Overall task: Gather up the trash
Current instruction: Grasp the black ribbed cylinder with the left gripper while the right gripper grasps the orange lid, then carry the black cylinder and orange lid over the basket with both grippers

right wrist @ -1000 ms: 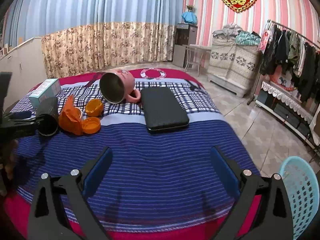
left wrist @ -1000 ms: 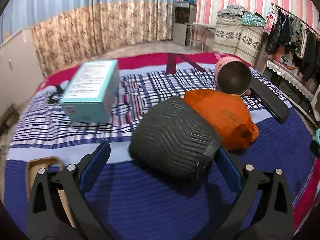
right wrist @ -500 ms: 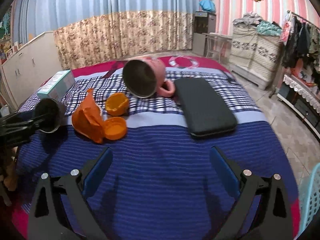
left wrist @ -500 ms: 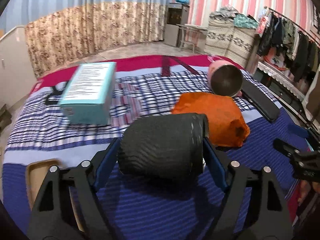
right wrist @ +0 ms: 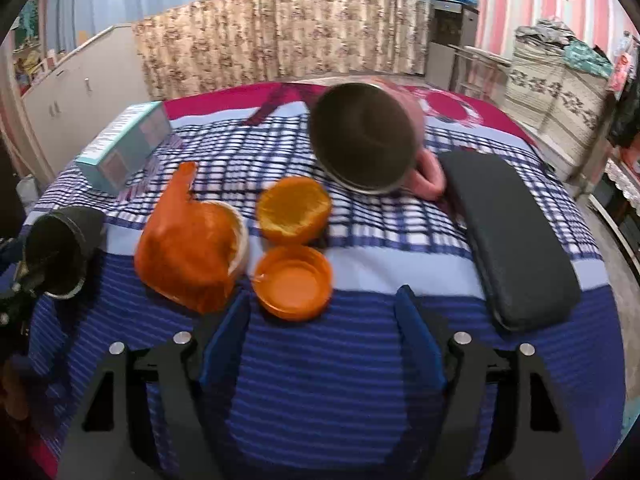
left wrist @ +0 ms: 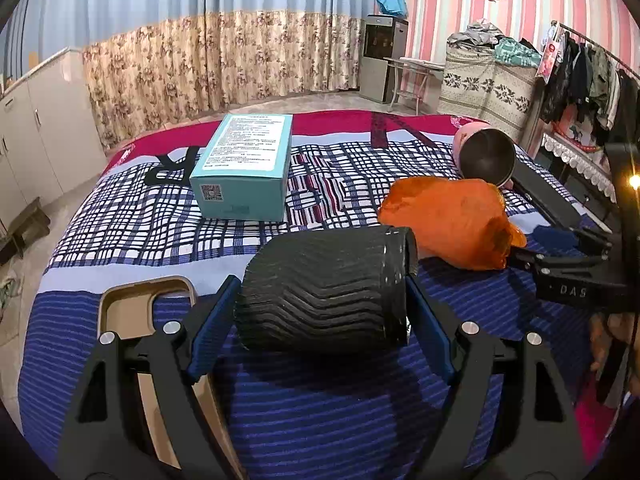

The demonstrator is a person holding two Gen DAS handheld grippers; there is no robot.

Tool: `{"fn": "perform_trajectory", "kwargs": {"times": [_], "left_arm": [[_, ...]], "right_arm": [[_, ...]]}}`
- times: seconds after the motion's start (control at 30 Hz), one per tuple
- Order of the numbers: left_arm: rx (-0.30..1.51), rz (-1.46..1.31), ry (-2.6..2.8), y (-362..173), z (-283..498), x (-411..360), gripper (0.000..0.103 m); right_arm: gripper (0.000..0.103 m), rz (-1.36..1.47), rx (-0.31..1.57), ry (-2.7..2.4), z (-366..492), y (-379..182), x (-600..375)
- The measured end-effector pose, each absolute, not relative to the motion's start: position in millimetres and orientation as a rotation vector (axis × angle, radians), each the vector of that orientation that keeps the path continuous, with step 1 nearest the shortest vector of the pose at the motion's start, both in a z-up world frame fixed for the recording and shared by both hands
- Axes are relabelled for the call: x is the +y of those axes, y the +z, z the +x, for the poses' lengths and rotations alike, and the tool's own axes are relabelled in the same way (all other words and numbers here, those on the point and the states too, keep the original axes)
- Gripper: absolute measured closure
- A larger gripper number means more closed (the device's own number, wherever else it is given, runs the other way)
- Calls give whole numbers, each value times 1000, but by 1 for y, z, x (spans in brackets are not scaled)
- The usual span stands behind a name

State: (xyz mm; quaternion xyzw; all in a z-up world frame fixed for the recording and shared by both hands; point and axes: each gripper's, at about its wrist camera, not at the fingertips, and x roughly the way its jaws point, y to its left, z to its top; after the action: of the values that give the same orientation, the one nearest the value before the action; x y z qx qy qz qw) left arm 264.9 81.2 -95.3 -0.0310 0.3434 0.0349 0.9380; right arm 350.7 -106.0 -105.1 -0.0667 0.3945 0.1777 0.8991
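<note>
The black ribbed cup [left wrist: 324, 288] lies on its side across the lower centre of the left wrist view, long axis running left to right, open rim toward the right, directly between the two blue pads of the left gripper [left wrist: 322, 312]; the fingers are clenched on its two ends, so it is grasped end to end above the blue-striped bed cover [left wrist: 320, 420]. In the right wrist view the same cup appears at the left edge, mouth facing the camera. The orange bag [right wrist: 188, 240] sits left of centre there, with the orange lid [right wrist: 294, 282] just beyond the fingertips of the right gripper [right wrist: 322, 320] and the orange peel cup [right wrist: 294, 210] behind it. The right fingers are released and hold nothing; the lid lies dead ahead between them, so the right hand is judged nearer to it. Compared with one second earlier, the left fingers have closed from wide open onto the cup, and the right gripper has advanced from the foot of the bed toward the orange items.
</note>
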Motion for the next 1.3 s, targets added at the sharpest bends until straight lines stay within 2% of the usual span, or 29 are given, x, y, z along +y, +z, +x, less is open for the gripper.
{"fn": "perform_trajectory", "kwargs": {"times": [0.07,0.1,0.13,0.63,1.3], "left_arm": [[721,-64,62,-100,267,81,27],[726,-67,64,-102,268,81,27],[727,-73,65,-102,267,82,27],[680,-108,82,-83,255,77,28],[535,-12,-169,-32,228,-74,28]], "right_arm": [[50,-153,822,380,349,-107,-101],[54,-151,818,383,348,-106,-103],[64,-137,815,391,345,-105,-105],[64,-13,671,218,252,-73,-207],[64,5,460,-104,145,-15,-339]]}}
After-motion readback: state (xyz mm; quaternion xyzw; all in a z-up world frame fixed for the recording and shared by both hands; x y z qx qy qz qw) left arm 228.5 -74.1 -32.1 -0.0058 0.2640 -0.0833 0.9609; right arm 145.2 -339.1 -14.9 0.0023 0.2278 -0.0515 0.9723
